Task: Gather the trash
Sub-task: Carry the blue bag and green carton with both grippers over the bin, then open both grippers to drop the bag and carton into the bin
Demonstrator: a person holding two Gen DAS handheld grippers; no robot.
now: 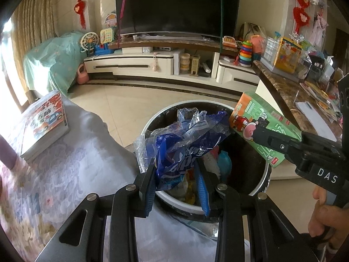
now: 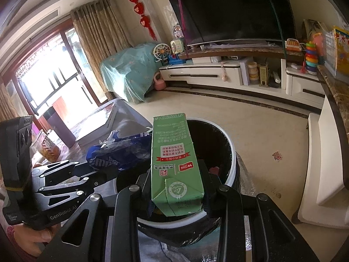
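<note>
Over bin (image 1: 152,120): left jaws clamp wrapper (image 1: 183,144); right jaws clamp carton (image 2: 176,163).

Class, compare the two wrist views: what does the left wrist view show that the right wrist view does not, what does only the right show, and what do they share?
Only the left wrist view shows the picture book on the covered table.

Only the right wrist view shows the bright window and a sticker on the floor.

Both show the trash bin, the blue plastic wrapper in the left gripper, the green carton in the right gripper, and the television.
</note>
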